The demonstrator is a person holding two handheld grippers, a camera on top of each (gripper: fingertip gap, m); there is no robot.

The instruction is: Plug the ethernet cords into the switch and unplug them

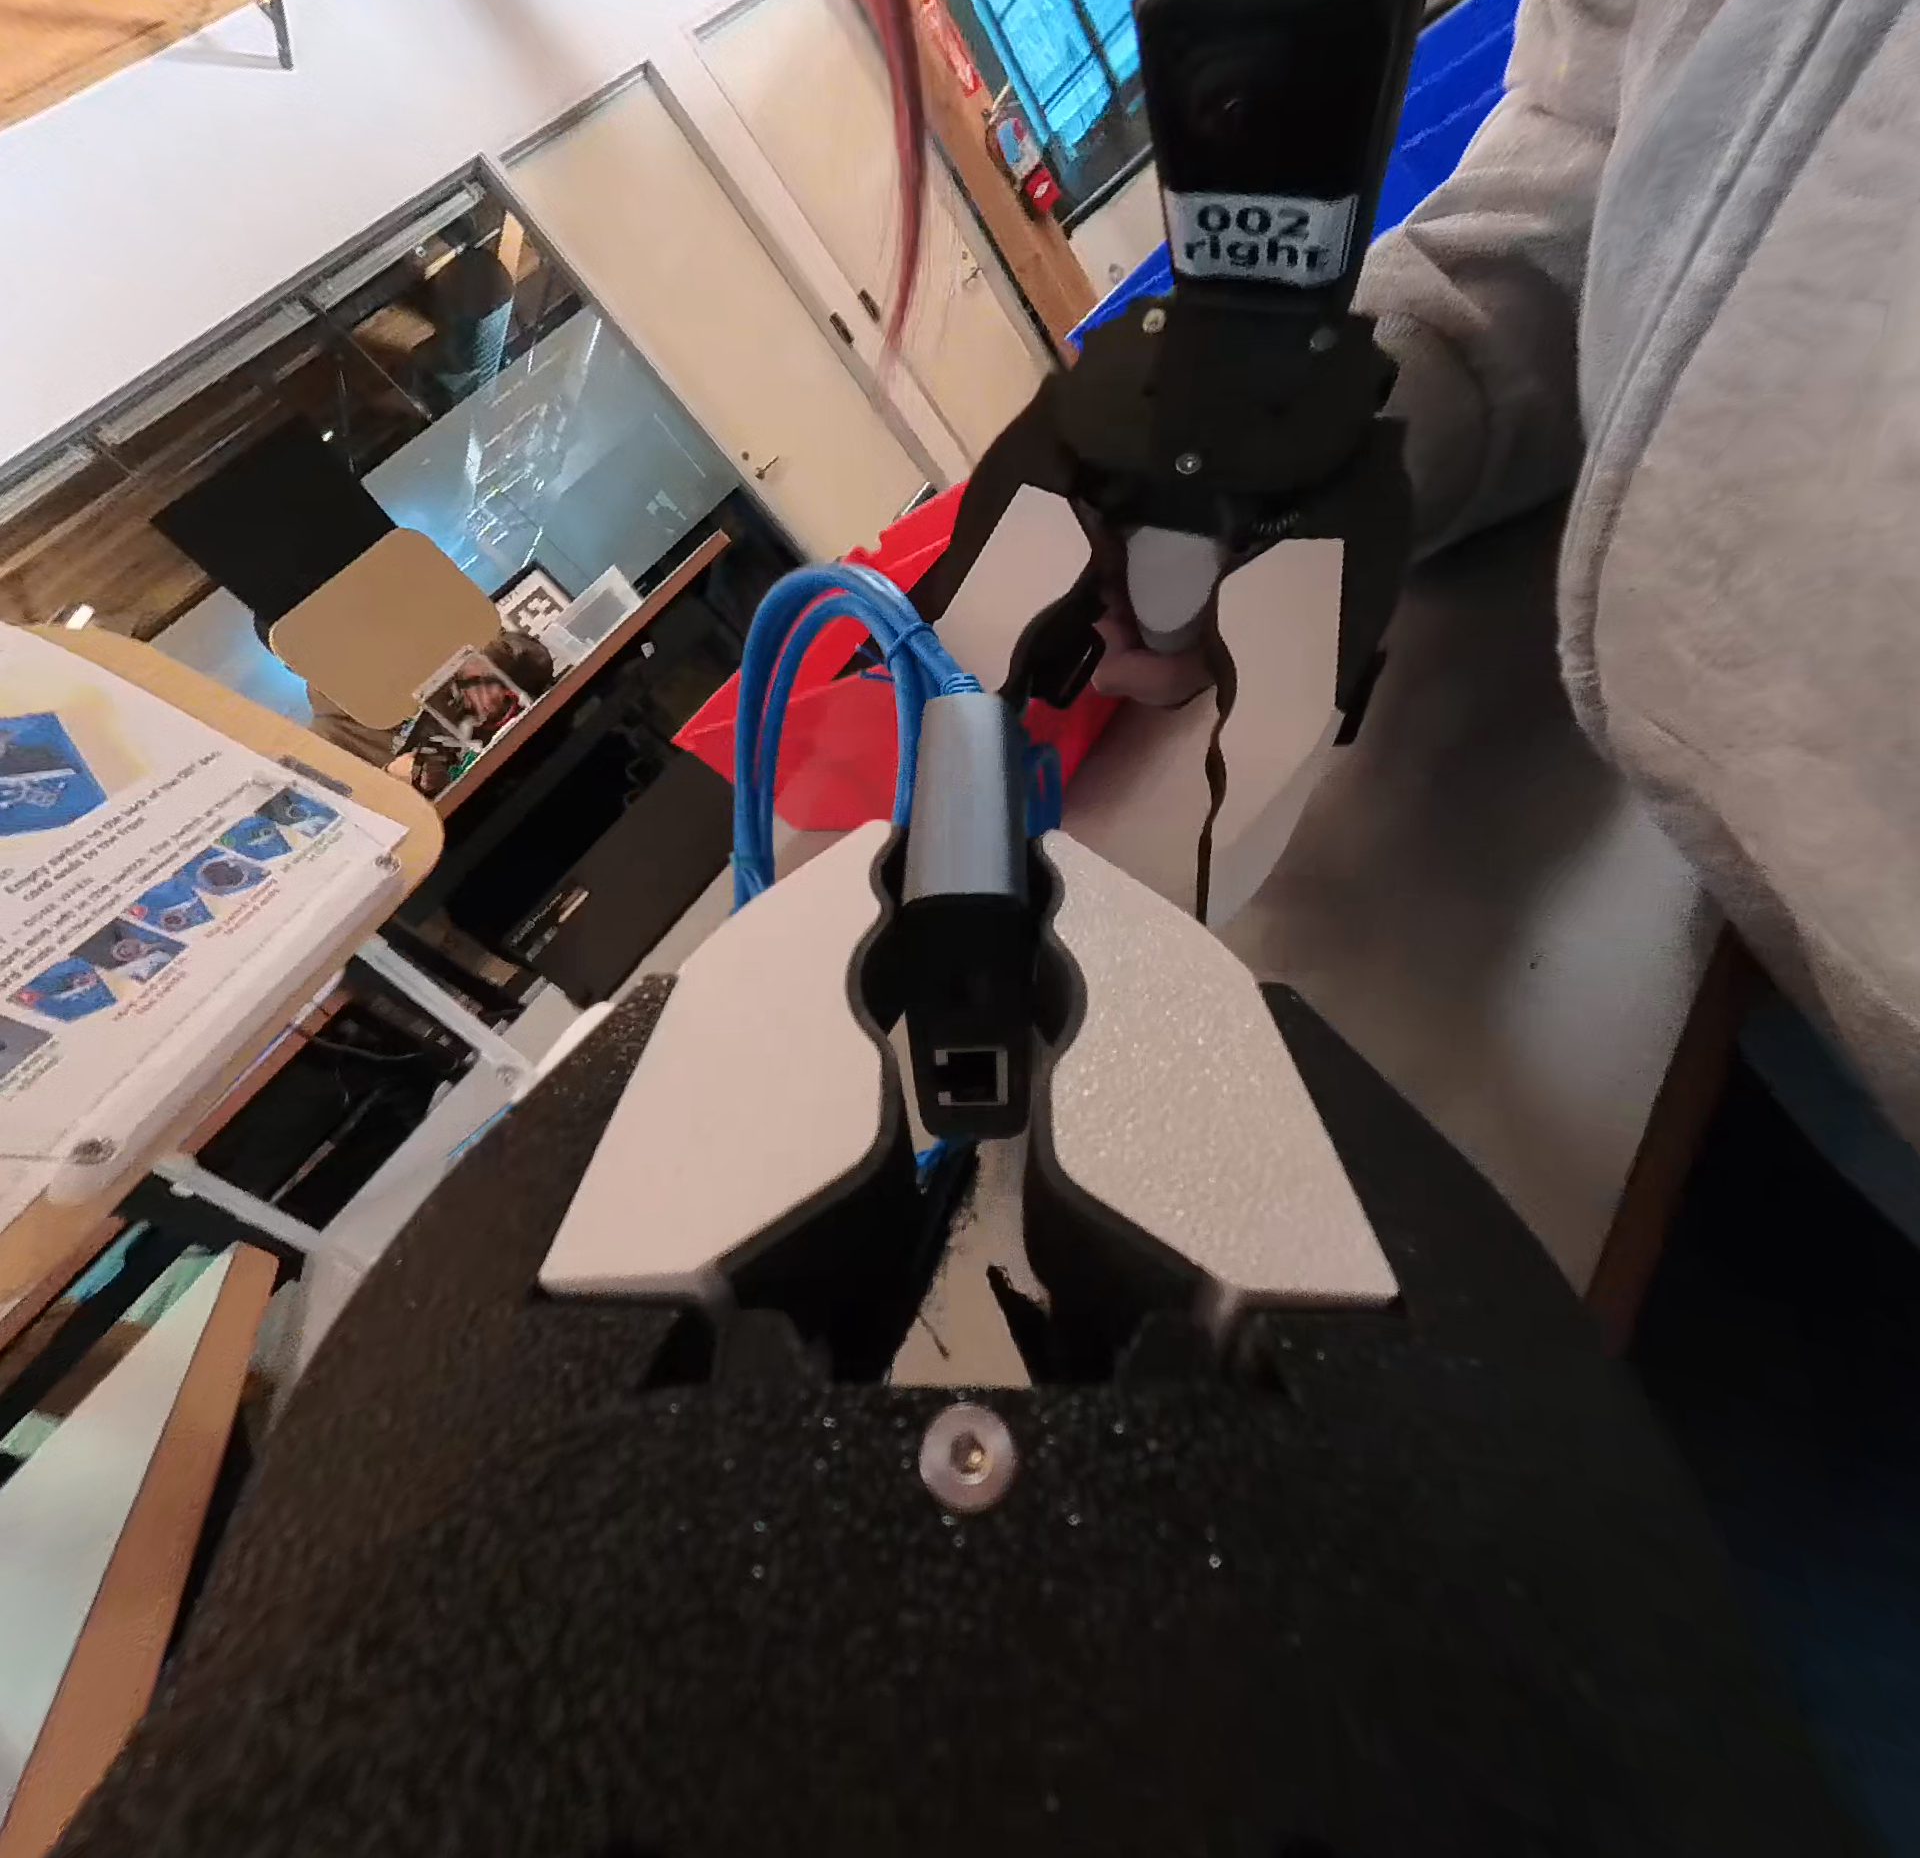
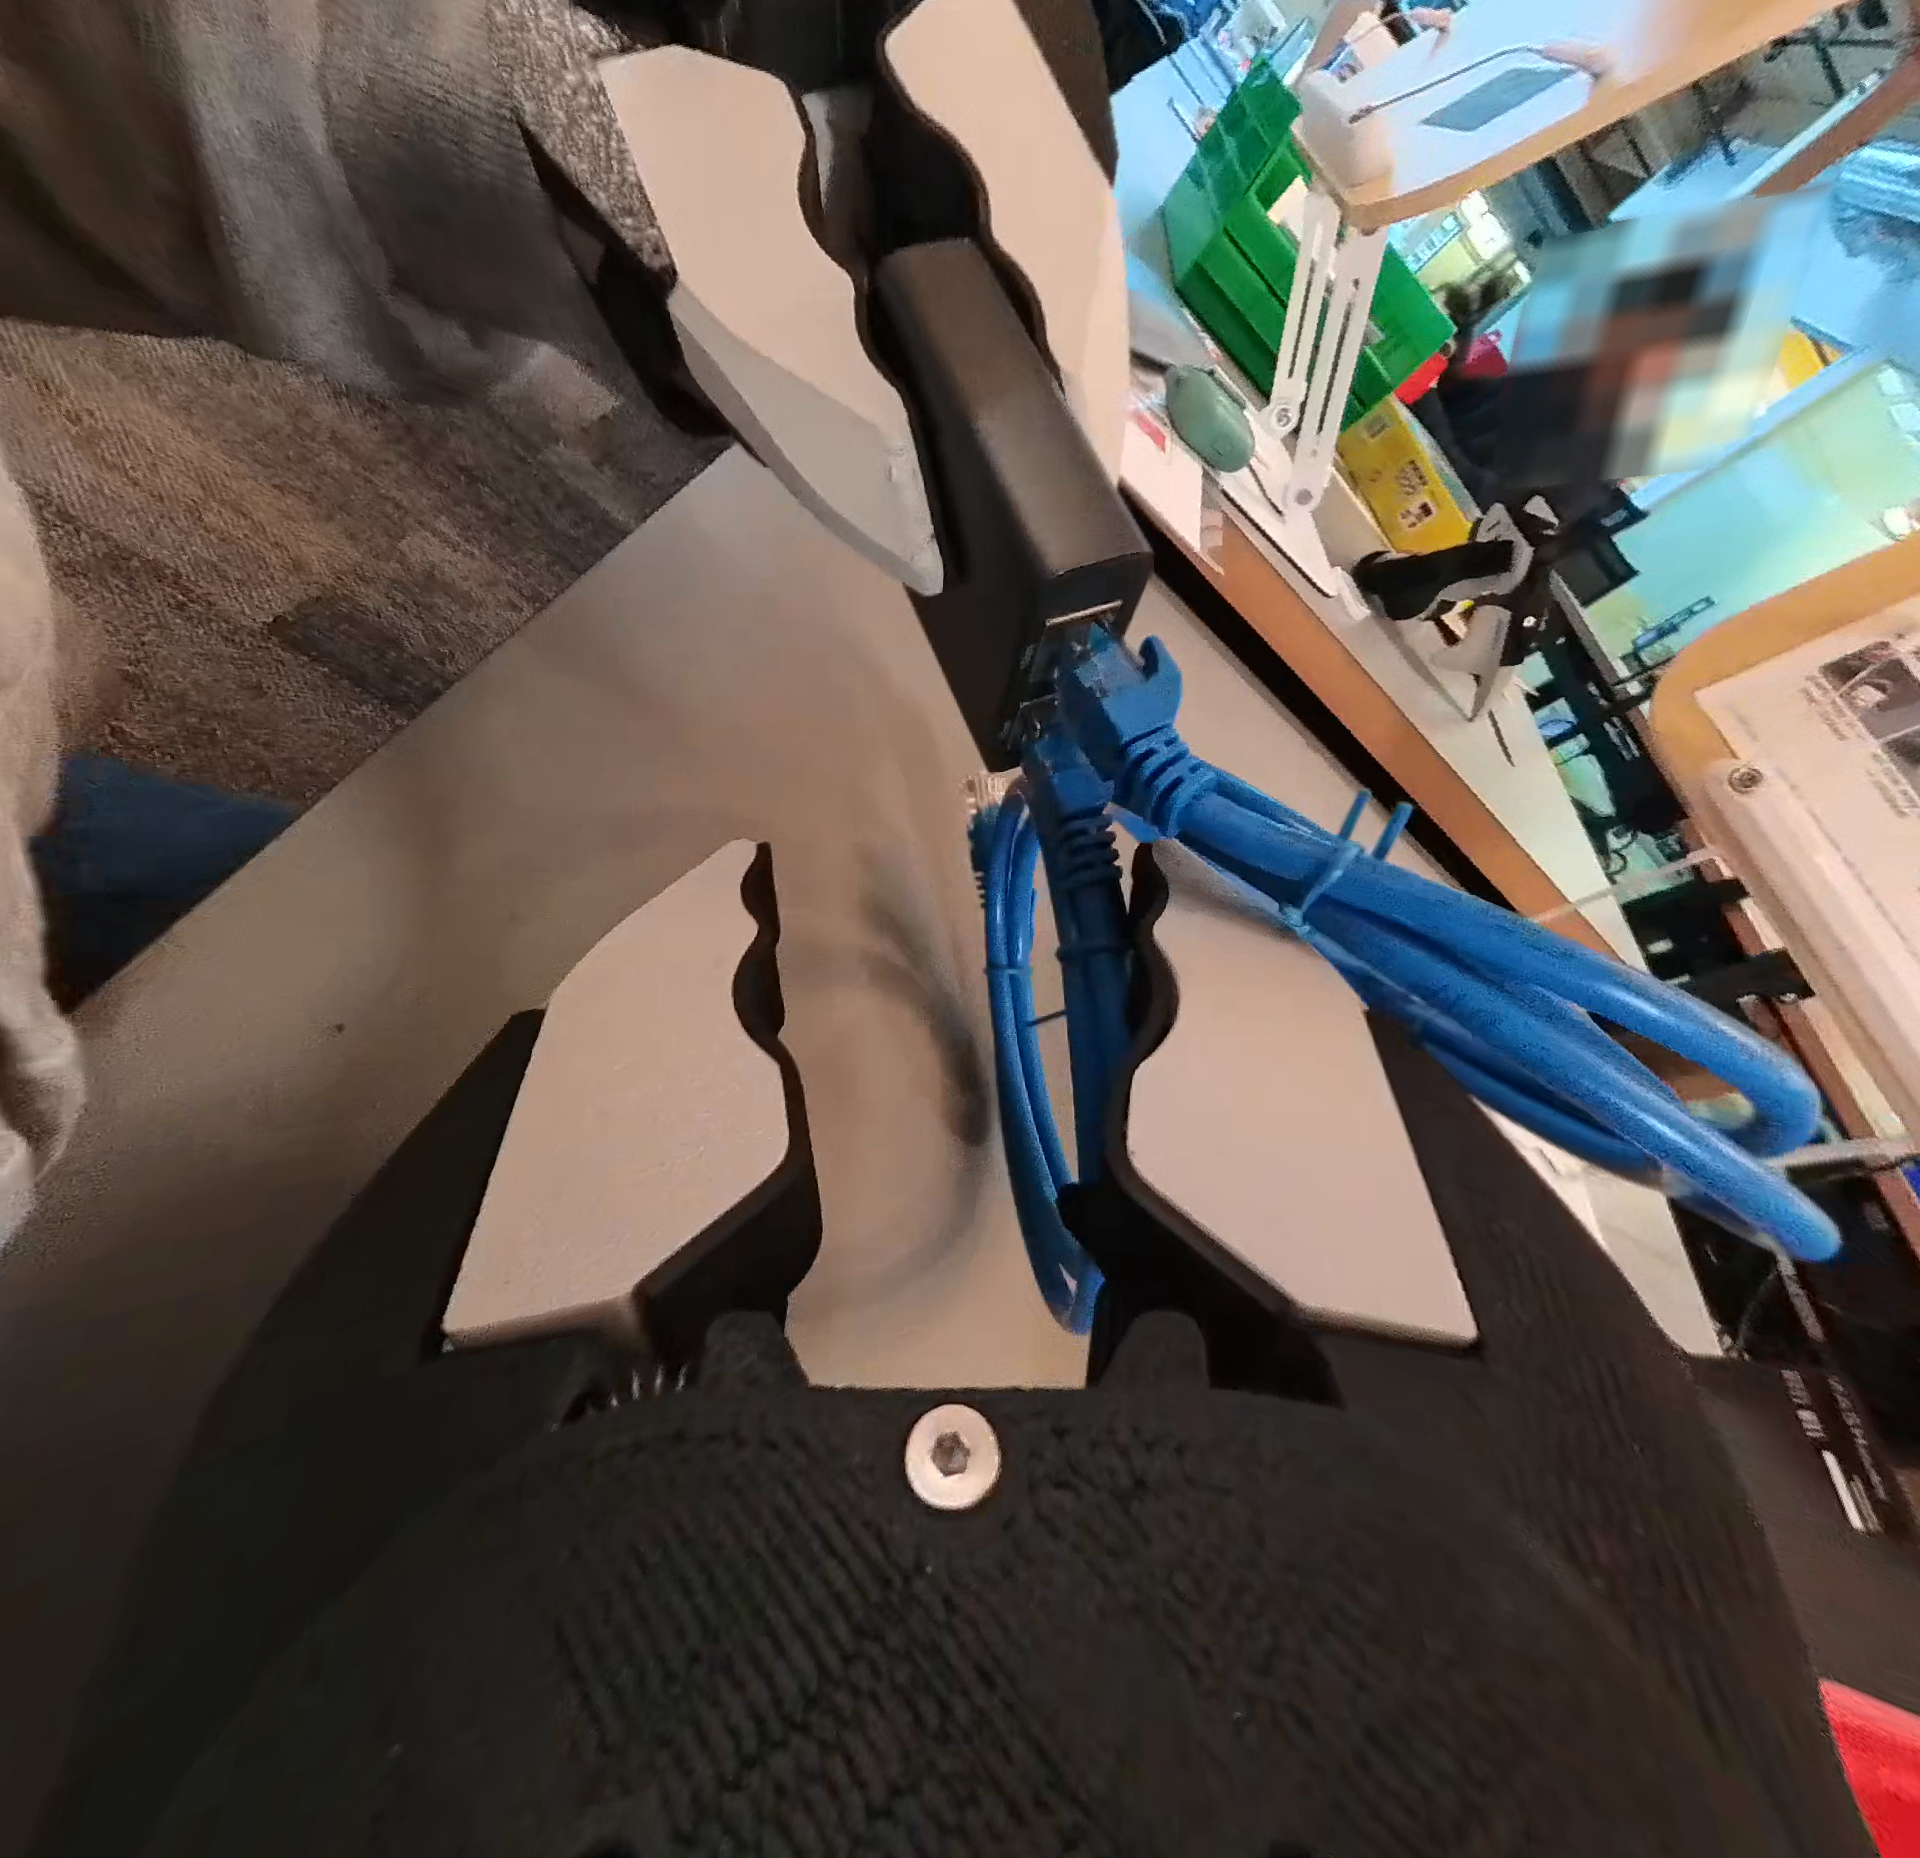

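The left gripper (image 1: 961, 863) pinched the switch (image 1: 966, 935), held above the table (image 2: 623, 665) with two blue cords (image 2: 1351, 904) plugged in. The right gripper (image 2: 951, 863) stood spread, one cord inside untouched. Closing near the plug (image 2: 1070, 800) and pulling straight would probably unplug cleanest.

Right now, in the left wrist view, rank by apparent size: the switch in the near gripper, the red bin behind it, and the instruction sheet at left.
1. Instruction sheet, cut by the frame edge.
2. Red bin, partly hidden.
3. Switch.
Differing camera distances leave true sizes unsure.
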